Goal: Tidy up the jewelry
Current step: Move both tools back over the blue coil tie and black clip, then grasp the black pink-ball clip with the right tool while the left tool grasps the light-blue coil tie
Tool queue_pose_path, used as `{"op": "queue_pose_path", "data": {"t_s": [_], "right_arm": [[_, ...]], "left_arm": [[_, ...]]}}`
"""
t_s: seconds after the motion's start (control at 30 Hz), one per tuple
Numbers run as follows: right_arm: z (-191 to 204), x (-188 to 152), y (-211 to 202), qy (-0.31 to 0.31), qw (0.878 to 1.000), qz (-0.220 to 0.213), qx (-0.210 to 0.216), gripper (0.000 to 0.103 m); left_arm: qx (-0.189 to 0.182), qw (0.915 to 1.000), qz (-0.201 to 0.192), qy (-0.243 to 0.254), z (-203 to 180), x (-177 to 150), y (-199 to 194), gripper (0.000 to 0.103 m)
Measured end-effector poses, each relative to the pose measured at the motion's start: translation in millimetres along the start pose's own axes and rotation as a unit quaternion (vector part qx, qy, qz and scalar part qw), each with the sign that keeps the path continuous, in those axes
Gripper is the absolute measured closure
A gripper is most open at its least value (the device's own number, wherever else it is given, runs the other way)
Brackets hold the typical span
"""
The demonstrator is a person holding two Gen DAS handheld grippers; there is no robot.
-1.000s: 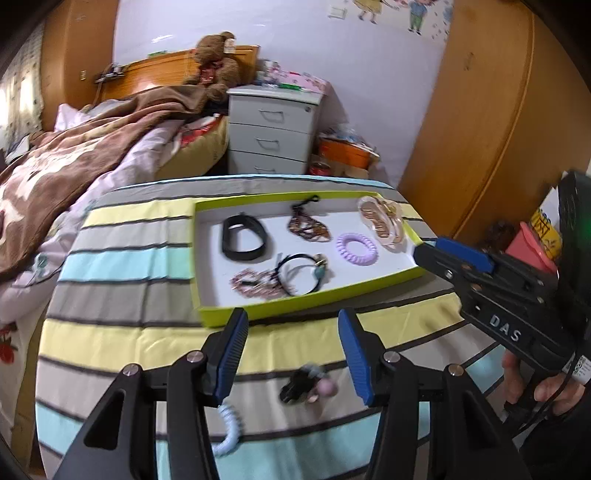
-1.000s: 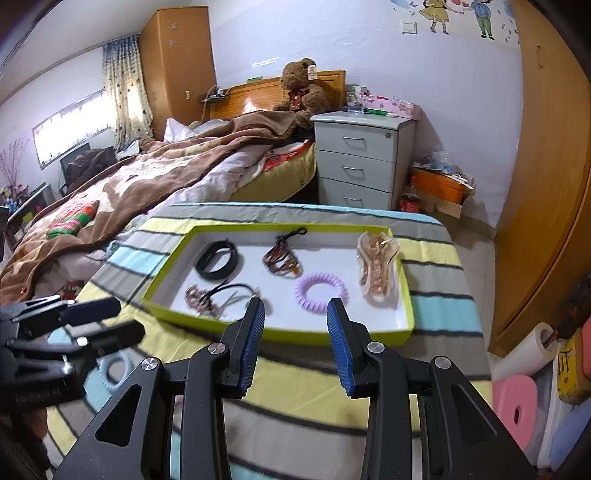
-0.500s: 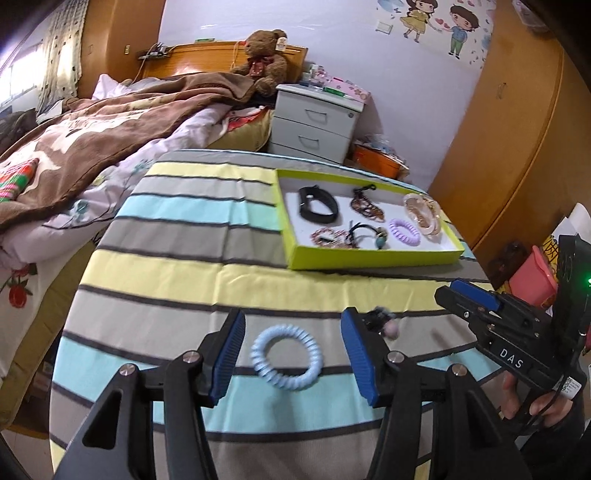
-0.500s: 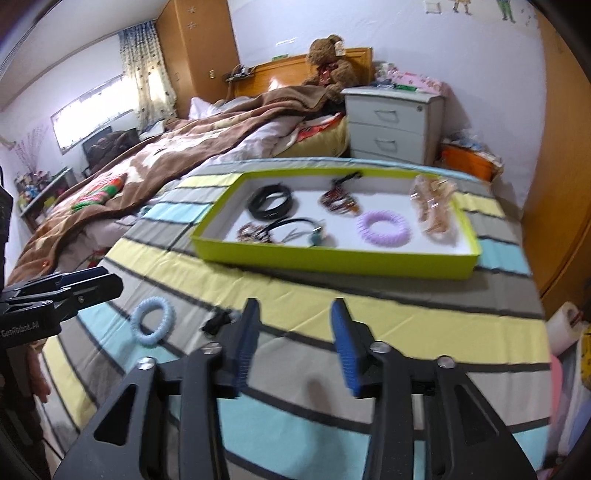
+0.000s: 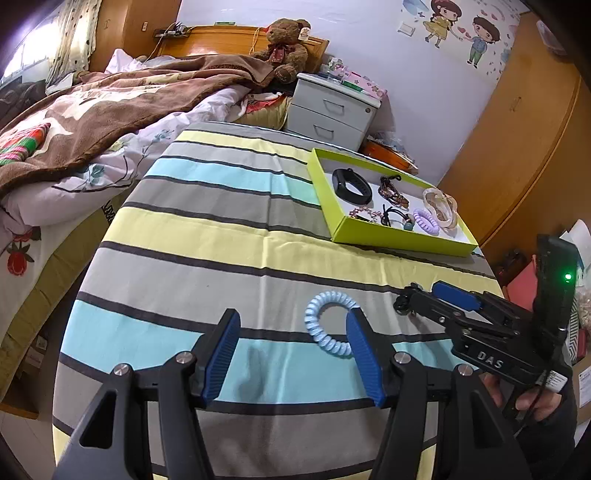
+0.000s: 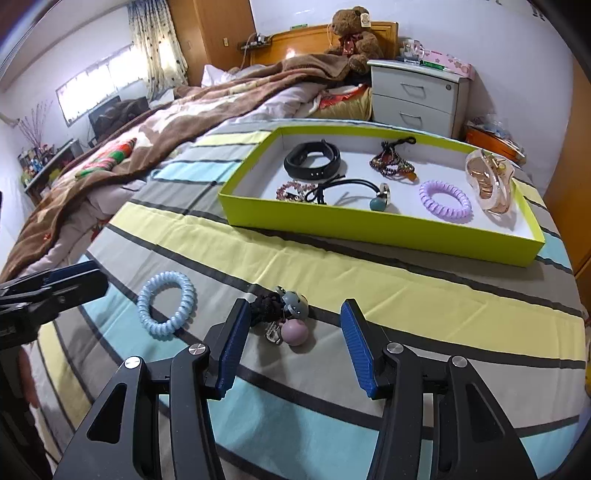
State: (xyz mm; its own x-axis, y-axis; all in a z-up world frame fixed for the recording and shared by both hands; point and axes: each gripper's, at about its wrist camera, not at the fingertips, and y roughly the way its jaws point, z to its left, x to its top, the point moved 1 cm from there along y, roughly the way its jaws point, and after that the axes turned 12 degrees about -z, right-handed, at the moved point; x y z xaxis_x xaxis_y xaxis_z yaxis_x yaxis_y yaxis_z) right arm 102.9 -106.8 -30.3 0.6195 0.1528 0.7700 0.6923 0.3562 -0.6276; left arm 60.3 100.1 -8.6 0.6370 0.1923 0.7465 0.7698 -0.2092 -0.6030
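Background, bedroom, non-task items only.
Striped cloth [image 6: 369, 280] is covering the worktop. Teddy bear [image 6: 354, 33] is sitting against the wooden headboard [image 5: 229, 38]; brown blanket [image 5: 122, 107] is lying rumpled across the bed. Grey drawer unit [image 6: 417, 92] is standing beside the bed, cartoon wall sticker [image 5: 458, 29] showing above it.

We see bare striped cloth [image 5: 207, 236] filling the left and centre of the left wrist frame; the green tray [image 5: 402, 239] at upper right walls off that side.
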Motion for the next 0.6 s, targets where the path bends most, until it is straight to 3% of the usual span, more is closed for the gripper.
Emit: {"op": "queue_pose_path", "data": {"t_s": [0.43, 0.53, 0.6], "right_arm": [[14, 1, 8, -0.019, 1.0, 0.006, -0.008, 0.052], [15, 1, 8, -0.024, 1.0, 0.007, -0.011, 0.062], [17, 0, 8, -0.03, 0.999, 0.008, -0.012, 0.063]], "left_arm": [[-0.001, 0.9998, 0.016, -0.01, 10, -6, 7, 0.041], [-0.002, 0.9998, 0.018, -0.01, 10, -6, 8, 0.041], [-0.002, 0.9998, 0.02, -0.008, 9, -7, 9, 0.041]]}}
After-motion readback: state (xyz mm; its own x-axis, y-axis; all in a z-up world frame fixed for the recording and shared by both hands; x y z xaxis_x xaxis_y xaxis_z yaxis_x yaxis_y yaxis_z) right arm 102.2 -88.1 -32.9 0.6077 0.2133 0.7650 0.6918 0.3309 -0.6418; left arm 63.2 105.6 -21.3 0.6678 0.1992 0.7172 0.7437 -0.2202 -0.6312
